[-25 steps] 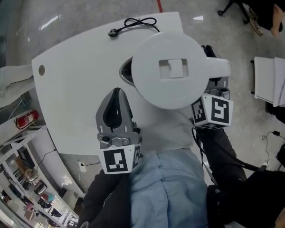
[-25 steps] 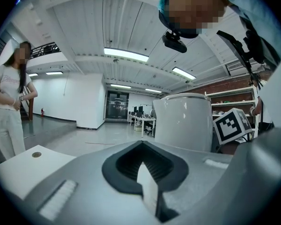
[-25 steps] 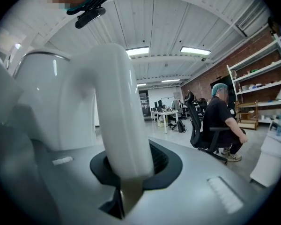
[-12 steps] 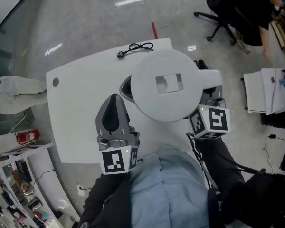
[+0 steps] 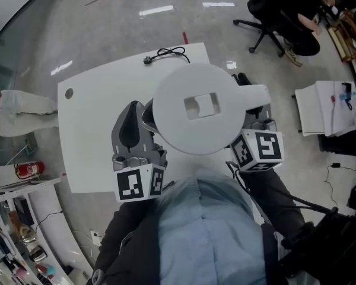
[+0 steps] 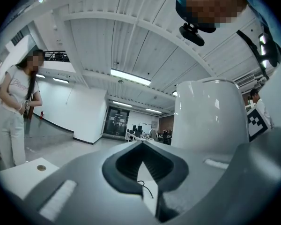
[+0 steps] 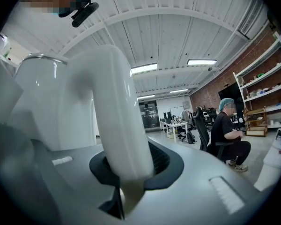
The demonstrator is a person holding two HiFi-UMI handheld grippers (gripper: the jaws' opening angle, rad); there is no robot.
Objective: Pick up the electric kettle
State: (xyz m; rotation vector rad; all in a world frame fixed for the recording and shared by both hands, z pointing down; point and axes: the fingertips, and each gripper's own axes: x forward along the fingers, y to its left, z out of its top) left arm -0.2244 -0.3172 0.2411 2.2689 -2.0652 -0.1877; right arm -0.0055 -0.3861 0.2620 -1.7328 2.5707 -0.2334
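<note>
Two grippers flank the kettle (image 5: 196,108), which is held up over the table (image 5: 95,123), its round lid filling the head view. The right gripper (image 7: 131,172) has its jaws clamped on the white handle (image 7: 114,111). The left gripper (image 6: 147,175) sits just beside the body, its jaws nearly together with nothing between them.
</note>
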